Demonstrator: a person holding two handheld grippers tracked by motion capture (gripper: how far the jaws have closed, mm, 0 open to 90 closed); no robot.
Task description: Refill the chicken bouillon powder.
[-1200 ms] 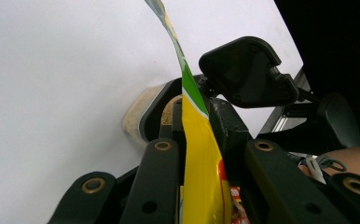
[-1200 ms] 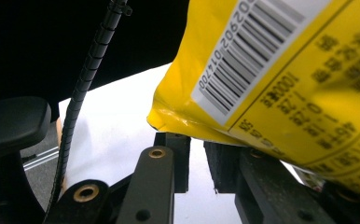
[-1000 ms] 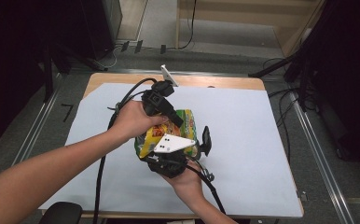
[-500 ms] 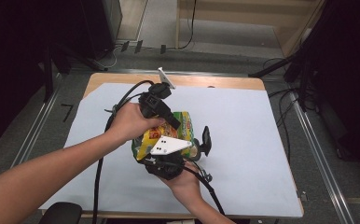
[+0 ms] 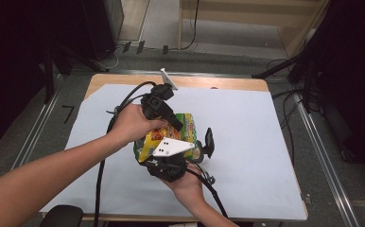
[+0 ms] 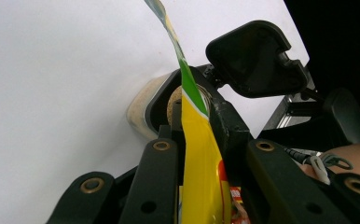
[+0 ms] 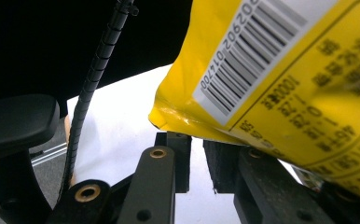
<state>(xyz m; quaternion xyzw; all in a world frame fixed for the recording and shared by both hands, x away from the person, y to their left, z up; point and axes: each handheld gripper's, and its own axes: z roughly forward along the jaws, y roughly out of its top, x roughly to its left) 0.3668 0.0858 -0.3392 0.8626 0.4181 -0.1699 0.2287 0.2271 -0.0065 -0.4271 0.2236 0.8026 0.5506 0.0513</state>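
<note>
While both hands hover over the bench, the left gripper pinches the yellow snack bag's edge; the right gripper's jaws stand narrowly apart beneath the bag.

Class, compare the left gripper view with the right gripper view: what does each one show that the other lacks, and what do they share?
Left gripper view: the snack packet seen edge-on, its yellow and green film pinched between the jaws of the left claw, and part of a hand at the lower right. Right gripper view: the packet's flat printed side with its barcode, and a ribbed black cable, above the right claw. Shared: the yellow packet and the white table.
</note>
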